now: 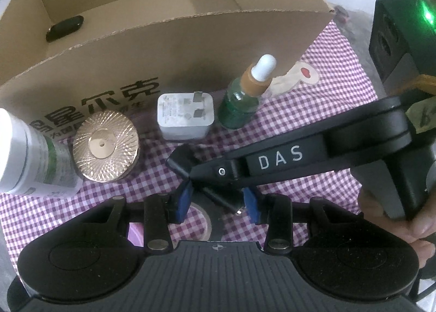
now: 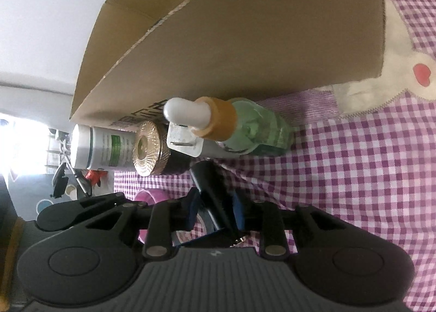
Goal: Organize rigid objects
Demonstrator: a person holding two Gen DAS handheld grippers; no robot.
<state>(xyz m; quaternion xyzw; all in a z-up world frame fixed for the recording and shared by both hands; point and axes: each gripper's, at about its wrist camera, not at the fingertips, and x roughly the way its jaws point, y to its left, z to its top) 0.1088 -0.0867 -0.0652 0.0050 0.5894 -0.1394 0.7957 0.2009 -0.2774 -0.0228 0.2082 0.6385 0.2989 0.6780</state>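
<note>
Nearest, the right gripper [image 2: 215,209] is clamped on a black bar-shaped object [image 2: 211,192], which also lies between the blue pads of the left gripper [image 1: 218,201]; whether those pads press on it cannot be told. Both sit over a tape roll [image 1: 215,223] on the checked cloth [image 1: 313,99]. Farther off stand a white bottle [image 1: 24,154], gold-lidded jar [image 1: 106,145], white plug adapter [image 1: 185,115] and green dropper bottle [image 1: 245,96], lined before the cardboard box [image 1: 174,50].

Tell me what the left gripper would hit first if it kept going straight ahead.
Probably the white charger, standing just beyond the left gripper on the checked cloth; the cardboard box is behind it. Depth is unclear.
</note>
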